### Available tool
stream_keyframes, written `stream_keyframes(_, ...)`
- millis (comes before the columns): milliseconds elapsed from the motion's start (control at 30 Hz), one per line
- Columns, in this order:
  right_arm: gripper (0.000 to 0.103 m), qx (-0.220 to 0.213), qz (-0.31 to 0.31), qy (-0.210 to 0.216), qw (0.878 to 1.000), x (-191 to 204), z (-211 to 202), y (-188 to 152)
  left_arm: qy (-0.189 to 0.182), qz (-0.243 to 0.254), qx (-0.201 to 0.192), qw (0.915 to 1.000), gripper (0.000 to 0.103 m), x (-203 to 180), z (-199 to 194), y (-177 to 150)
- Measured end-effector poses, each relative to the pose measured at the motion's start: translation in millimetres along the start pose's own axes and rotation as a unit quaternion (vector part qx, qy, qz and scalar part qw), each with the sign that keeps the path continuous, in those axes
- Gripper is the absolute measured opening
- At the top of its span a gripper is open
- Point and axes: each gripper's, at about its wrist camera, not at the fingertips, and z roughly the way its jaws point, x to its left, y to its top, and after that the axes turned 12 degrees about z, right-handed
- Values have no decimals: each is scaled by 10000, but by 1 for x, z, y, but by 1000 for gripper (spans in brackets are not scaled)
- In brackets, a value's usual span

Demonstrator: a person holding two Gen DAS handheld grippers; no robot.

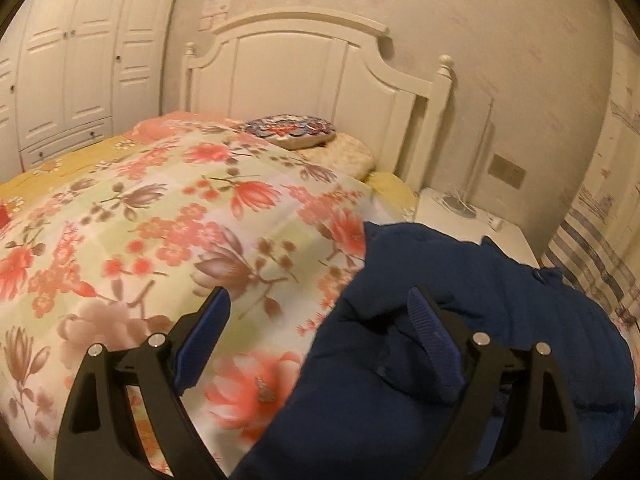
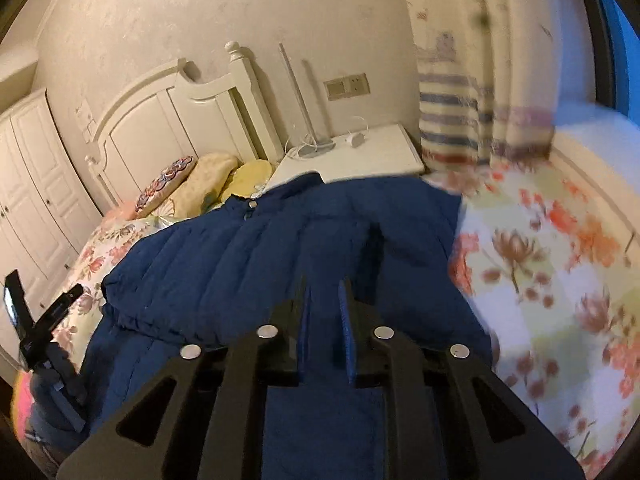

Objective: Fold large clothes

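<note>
While the navy quilted jacket [image 2: 256, 248] lay spread across the floral bedspread [image 1: 160, 216], on the nightstand side of the bed and short of the pillows [image 2: 208, 184], the right gripper [image 2: 324, 320] had its pads drawn nearly together with a pinch of blue fabric between them — closed on the jacket, near the hem end closest to the camera. Left gripper [image 1: 316, 328] stood wide apart: one pad over bare bedspread, the other against a bunched fold of the jacket, nothing clamped. Collar with its snap button [image 2: 252, 203] pointed toward the headboard [image 1: 304, 80]. Handling judgement: puffy, padded, soft, no stiffness — it will sag and billow rather than crease, and the shell looked smooth enough to slip out of a shallow pinch. Bulk means moderate weight for one jaw; a single-point lift will drag the rest along the bedspread. Better to take hold at a stitched edge or hem corner, where the layers are thin and seamed, not mid-panel — with the left gripper on the matching corner beside the right one, so the fold stays square toward the collar.
</note>
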Motion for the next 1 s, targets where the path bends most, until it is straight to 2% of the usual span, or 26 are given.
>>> stream_keyframes(33,41,-37,-108,6,9999,10,1,2,11,-20,21,10000,92,1,1,0)
stream_keyframes(67,78,-70,-271,19,9996,26,4,7,20,-28,63,10000,92,1,2,0)
stream_keyframes(100,94,-87,-417,18,9991,39,8,9,25,-25,86,10000,92,2,3,0)
stream_keyframes(133,97,-122,-604,43,9981,51,12,9,33,-23,92,9999,92,2,3,-1)
stream_keyframes(200,93,-165,-1142,-201,9931,76,29,3,53,-18,84,9999,92,2,2,-1)
stream_keyframes(300,84,317,-1584,-591,9851,87,70,-21,60,-34,94,9999,92,3,3,-1)
stream_keyframes(333,83,592,-1756,-922,9783,83,89,-35,79,-43,93,9999,92,3,2,-1)
stream_keyframes(367,83,701,-1833,-983,9756,78,98,-46,91,-57,85,9999,92,4,2,0)
stream_keyframes(500,83,849,-1835,-1005,9742,75,99,-47,123,-45,50,9999,92,-1,-11,13)
stream_keyframes(567,84,868,-1805,-968,9749,72,99,-47,-111,35,30,9999,100,-11,-20,30)
stream_keyframes(600,84,865,-1806,-968,9749,71,100,-47,-231,167,71,9996,101,-21,-21,40)
stream_keyframes(667,84,844,-1821,-980,9747,72,99,-48,-491,738,276,9957,101,-55,-12,62)
stream_keyframes(767,84,833,-1815,-962,9751,73,97,-49,-477,1404,377,9882,101,-98,13,73)
stream_keyframes(800,84,835,-1804,-956,9754,75,98,-49,-520,1585,487,9848,101,-111,27,72)
stream_keyframes(867,84,837,-1791,-944,9757,76,98,-48,-498,1863,1295,9726,101,-131,75,56)
stream_keyframes(900,84,834,-1792,-943,9757,76,98,-48,-468,1932,1789,9636,101,-136,98,44)
stream_keyframes(933,85,834,-1792,-935,9758,76,97,-48,-515,1911,1945,9607,101,-137,110,36)
stream_keyframes(967,85,838,-1790,-918,9760,76,98,-48,-498,1880,1782,9646,101,-136,109,33)
stream_keyframes(1000,85,842,-1776,-906,9763,75,98,-47,-452,1922,1767,9643,101,-138,106,33)
